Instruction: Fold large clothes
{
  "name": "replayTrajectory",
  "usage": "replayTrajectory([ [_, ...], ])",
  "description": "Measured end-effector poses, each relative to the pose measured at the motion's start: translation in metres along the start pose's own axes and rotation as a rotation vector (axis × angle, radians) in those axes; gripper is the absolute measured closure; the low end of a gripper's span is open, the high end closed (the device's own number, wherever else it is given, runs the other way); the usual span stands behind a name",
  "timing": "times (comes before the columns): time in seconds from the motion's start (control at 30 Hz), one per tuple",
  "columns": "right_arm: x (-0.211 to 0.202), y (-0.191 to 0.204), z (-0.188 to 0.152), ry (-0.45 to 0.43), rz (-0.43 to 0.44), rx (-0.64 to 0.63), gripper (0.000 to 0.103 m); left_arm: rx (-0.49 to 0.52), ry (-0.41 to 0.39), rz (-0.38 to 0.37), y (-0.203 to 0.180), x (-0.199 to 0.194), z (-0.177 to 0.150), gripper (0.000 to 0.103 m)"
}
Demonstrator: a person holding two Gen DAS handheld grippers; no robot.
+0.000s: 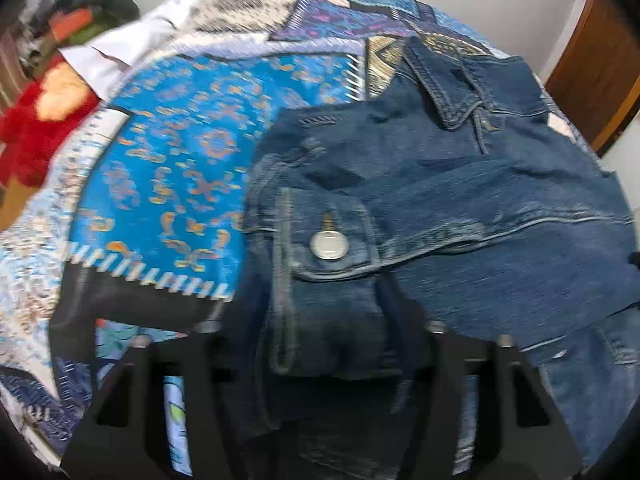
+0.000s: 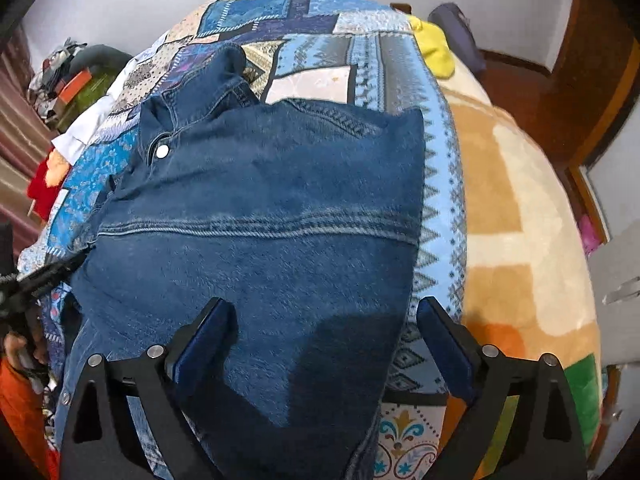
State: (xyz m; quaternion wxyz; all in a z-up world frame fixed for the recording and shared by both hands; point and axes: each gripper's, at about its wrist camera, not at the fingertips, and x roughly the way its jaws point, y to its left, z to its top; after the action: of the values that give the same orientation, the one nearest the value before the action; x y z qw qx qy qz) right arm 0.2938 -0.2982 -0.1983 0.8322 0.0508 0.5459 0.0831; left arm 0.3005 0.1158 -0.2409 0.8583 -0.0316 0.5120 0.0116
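Right tool (image 2: pixel 324 344) stands open over the denim jacket (image 2: pixel 260 208); left tool (image 1: pixel 320 332) open too, cuff (image 1: pixel 324 280) at twelve o'clock, between its jaws. Sleeve may unfold, being unpinned.

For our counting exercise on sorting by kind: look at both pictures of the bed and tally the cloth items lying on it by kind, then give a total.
Denim jackets: 1
Patchwork quilts: 1
Beige and orange blankets: 1
White cloths: 1
Yellow cloths: 1
Total: 5
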Motion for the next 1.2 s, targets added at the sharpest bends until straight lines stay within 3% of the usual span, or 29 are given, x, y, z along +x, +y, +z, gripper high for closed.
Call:
replayTrajectory([
  [0.07, 0.000, -0.009, -0.001, 0.017, 0.029, 0.036, 0.008, 0.000, 0.010, 0.050, 0.005, -0.002, -0.002, 0.007],
  [0.1, 0.000, -0.017, -0.002, 0.028, 0.047, 0.068, 0.008, 0.003, 0.010, 0.051, 0.009, -0.005, -0.004, 0.006],
  [0.27, -0.009, -0.038, -0.005, 0.036, 0.069, 0.146, 0.008, 0.005, 0.044, -0.034, 0.025, -0.023, 0.000, 0.006],
  [0.47, -0.030, -0.045, 0.009, -0.045, 0.046, 0.125, 0.008, -0.013, -0.007, -0.032, 0.046, -0.044, 0.036, 0.005],
  [0.57, -0.029, -0.048, 0.026, -0.074, 0.080, 0.146, 0.008, -0.073, 0.027, -0.074, 0.062, -0.027, 0.057, 0.005],
  [0.67, -0.011, -0.053, 0.040, -0.069, 0.118, 0.198, 0.008, -0.207, 0.115, -0.172, 0.079, 0.016, 0.073, 0.006],
  [0.73, 0.004, -0.055, 0.047, -0.045, 0.140, 0.240, 0.011, -0.254, 0.158, -0.218, 0.081, 0.043, 0.079, 0.014],
  [0.83, 0.025, -0.060, 0.055, -0.027, 0.166, 0.276, 0.018, -0.265, 0.195, -0.206, 0.077, 0.072, 0.084, 0.038],
  [0.87, 0.025, -0.059, 0.058, -0.043, 0.164, 0.269, 0.022, -0.251, 0.196, -0.211, 0.072, 0.081, 0.087, 0.051],
  [0.93, 0.024, -0.054, 0.064, -0.077, 0.152, 0.224, 0.040, -0.240, 0.198, -0.234, 0.063, 0.094, 0.092, 0.073],
  [0.97, 0.026, -0.050, 0.069, -0.080, 0.153, 0.193, 0.057, -0.238, 0.204, -0.235, 0.059, 0.098, 0.094, 0.081],
  [1.03, 0.034, -0.046, 0.075, -0.067, 0.136, 0.168, 0.070, -0.200, 0.181, -0.190, 0.048, 0.099, 0.100, 0.085],
  [1.07, 0.035, -0.044, 0.077, -0.069, 0.129, 0.158, 0.082, -0.170, 0.155, -0.157, 0.043, 0.094, 0.103, 0.087],
  [1.2, 0.042, -0.030, 0.098, -0.095, 0.112, 0.078, 0.091, -0.119, 0.034, -0.075, 0.042, 0.062, 0.112, 0.089],
])
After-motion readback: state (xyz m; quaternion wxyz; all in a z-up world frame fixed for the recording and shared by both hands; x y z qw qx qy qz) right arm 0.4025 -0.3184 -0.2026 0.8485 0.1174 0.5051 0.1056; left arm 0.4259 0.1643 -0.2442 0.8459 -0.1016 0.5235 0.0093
